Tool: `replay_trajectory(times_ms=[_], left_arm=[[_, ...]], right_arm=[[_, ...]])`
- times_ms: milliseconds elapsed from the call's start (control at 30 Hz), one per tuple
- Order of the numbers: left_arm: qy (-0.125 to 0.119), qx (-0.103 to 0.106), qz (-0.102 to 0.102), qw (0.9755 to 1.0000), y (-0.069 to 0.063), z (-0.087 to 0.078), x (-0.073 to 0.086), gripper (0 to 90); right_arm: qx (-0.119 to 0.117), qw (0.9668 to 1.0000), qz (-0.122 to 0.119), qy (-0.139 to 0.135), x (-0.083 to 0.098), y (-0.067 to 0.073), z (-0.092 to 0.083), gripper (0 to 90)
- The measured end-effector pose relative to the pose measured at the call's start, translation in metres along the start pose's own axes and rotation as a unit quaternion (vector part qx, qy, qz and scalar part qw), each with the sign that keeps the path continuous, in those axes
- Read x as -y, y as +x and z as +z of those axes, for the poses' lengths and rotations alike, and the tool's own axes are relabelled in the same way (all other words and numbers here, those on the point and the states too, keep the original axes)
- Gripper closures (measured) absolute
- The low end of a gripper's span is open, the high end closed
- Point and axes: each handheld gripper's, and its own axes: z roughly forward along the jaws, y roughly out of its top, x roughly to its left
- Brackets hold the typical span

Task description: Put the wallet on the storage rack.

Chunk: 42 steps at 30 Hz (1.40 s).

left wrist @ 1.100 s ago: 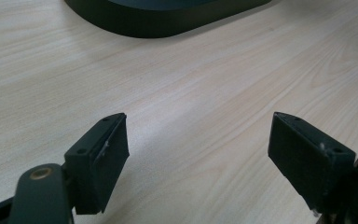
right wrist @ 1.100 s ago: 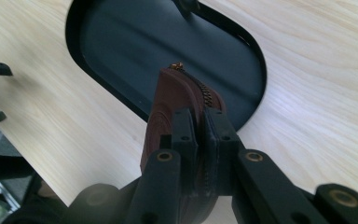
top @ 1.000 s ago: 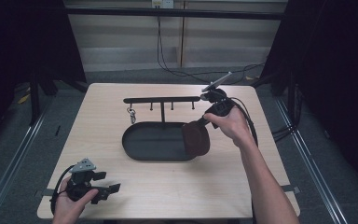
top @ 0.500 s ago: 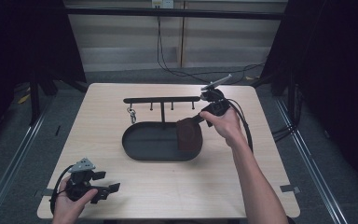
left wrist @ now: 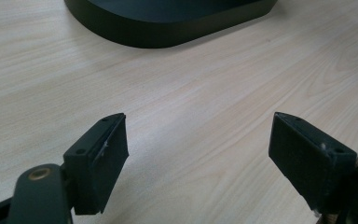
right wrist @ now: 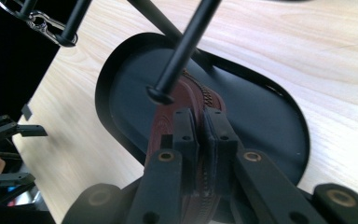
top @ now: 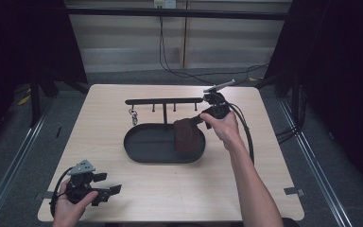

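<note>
A brown zipped leather wallet [top: 185,135] stands on edge over the right end of the black oval tray [top: 146,144]. My right gripper [top: 197,119] is shut on the wallet's upper edge, reaching in from the right. In the right gripper view the jaws [right wrist: 200,122] pinch the zipper edge of the wallet [right wrist: 162,122], with the tray [right wrist: 261,126] below; whether the wallet touches the tray floor I cannot tell. My left gripper [top: 108,183] rests open at the table's front left, its jaws [left wrist: 200,128] wide apart over bare wood.
A black rack with short pegs [top: 163,100] spans the tray's far side; one peg [right wrist: 182,51] juts just above the wallet. A metal clip [top: 133,116] hangs from the rack's left end. The tray's near wall [left wrist: 168,28] lies ahead of the left gripper.
The right hand has carried the wallet a little left and lower, farther into the tray's right end. The left gripper has stayed where it was.
</note>
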Motion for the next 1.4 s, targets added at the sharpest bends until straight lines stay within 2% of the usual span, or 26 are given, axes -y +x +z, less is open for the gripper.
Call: replay_trajectory(times_ms=[233,433,500,767,833,900,1033,1167,1267,1400], left_arm=[[-0.004,0.001,-0.001,1.0000,0.000,-0.001,0.000,19.6],[-0.005,0.001,-0.001,1.0000,0.000,-0.001,0.000,19.6],[-0.005,0.001,-0.001,1.0000,0.000,-0.001,0.000,19.6],[-0.004,0.007,-0.008,0.9999,0.002,-0.001,0.000,19.6],[-0.005,0.007,-0.007,0.9999,0.002,-0.001,0.000,19.6],[-0.006,0.007,-0.007,0.9999,0.002,-0.001,0.000,19.6],[-0.005,0.008,-0.007,0.9999,0.002,-0.001,0.000,19.6],[-0.003,0.009,-0.006,0.9999,0.002,-0.001,0.000,19.6],[-0.002,0.010,-0.004,0.9999,0.000,0.000,0.000,19.6],[-0.001,0.010,-0.003,0.9999,0.001,0.000,0.000,19.6]], right_arm=[[-0.004,0.9999,0.015,-0.005,0.006,-0.011,0.013,84.3],[-0.009,0.9995,0.021,-0.020,0.010,-0.017,0.022,84.4],[-0.010,0.9991,0.022,-0.035,0.012,-0.020,0.024,84.5],[-0.013,0.9984,0.039,-0.038,0.019,-0.030,0.039,84.5],[-0.014,0.9985,0.037,-0.037,0.020,-0.032,0.044,84.5],[-0.018,0.9979,0.050,-0.036,0.022,-0.034,0.047,84.4],[-0.011,0.9973,0.061,-0.038,0.026,-0.037,0.053,84.1],[-0.006,0.9974,0.061,-0.038,0.028,-0.040,0.056,83.5],[0.014,0.9978,0.058,-0.030,0.030,-0.041,0.059,82.8],[0.023,0.9977,0.054,-0.032,0.033,-0.043,0.061,82.5]])
